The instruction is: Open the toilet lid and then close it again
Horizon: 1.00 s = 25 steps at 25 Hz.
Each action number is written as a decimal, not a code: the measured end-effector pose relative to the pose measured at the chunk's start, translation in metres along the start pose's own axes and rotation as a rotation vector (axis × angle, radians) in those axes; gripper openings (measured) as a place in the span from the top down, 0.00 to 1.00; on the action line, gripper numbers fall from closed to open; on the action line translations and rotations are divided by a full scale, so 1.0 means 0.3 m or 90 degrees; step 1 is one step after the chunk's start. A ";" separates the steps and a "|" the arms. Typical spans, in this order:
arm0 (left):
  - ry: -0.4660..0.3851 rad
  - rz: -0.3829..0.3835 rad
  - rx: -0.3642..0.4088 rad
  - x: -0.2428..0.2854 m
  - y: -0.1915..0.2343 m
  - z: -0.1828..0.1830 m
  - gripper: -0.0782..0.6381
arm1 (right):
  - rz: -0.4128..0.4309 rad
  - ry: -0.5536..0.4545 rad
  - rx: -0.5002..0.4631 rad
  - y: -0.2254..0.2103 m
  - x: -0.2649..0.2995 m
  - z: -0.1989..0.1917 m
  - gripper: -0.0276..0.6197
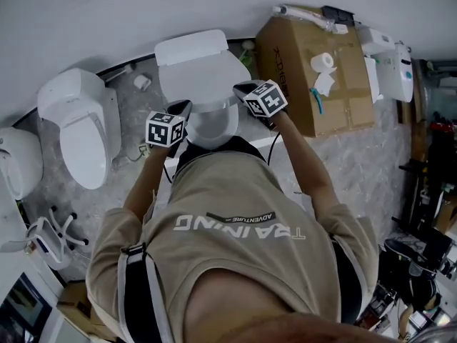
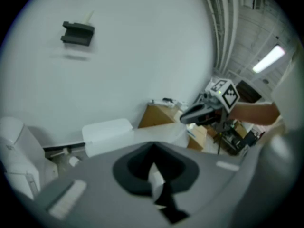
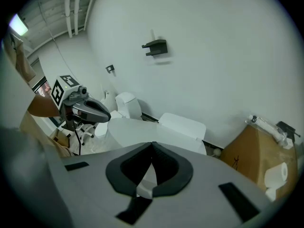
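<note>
Beside the toilet (image 1: 200,77), 1 roll (image 1: 323,61) tops a box (image 1: 346,102)

Marbled grey floor (image 1: 364,163): a white toilet (image 1: 191,59) stands at 12 o'clock, a second toilet (image 1: 82,131) at 9, a cardboard box (image 1: 289,77) (paper roll (image 1: 323,61) on top) at 2.

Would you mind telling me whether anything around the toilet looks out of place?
A small white roll lies loose on the floor beside the toilet. Another roll and crumpled tissue sit on the cardboard box. Nothing looks spilled or broken.
</note>
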<state>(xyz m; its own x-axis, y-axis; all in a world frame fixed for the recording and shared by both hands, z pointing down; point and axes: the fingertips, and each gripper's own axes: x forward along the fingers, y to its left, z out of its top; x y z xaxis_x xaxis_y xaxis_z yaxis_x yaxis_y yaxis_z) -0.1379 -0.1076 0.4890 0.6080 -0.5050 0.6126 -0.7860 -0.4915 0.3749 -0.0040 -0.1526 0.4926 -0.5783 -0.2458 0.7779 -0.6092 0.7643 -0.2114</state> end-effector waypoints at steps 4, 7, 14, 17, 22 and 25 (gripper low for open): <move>0.028 -0.008 -0.017 0.008 -0.043 -0.095 0.89 | 0.006 0.028 0.006 0.041 0.001 -0.100 0.94; 0.056 -0.010 -0.016 0.020 -0.074 -0.167 0.89 | 0.018 0.051 -0.009 0.072 0.011 -0.176 0.94; 0.129 0.036 -0.023 0.053 -0.107 -0.310 0.89 | 0.072 0.091 -0.042 0.131 0.048 -0.319 0.94; 0.162 0.052 -0.047 0.072 -0.116 -0.376 0.89 | 0.080 0.099 -0.068 0.141 0.067 -0.377 0.94; 0.239 0.077 -0.074 0.106 -0.137 -0.491 0.89 | 0.106 0.117 -0.068 0.157 0.118 -0.506 0.94; 0.269 0.090 -0.101 0.130 -0.134 -0.559 0.89 | 0.137 0.130 -0.058 0.170 0.144 -0.572 0.94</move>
<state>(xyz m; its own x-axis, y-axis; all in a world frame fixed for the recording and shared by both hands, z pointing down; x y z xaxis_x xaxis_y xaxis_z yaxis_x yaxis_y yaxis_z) -0.1012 0.0114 0.6145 0.4206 -0.2099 0.8826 -0.8852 -0.3079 0.3487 0.0332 -0.0219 0.6169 -0.5616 0.0458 0.8261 -0.4281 0.8383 -0.3375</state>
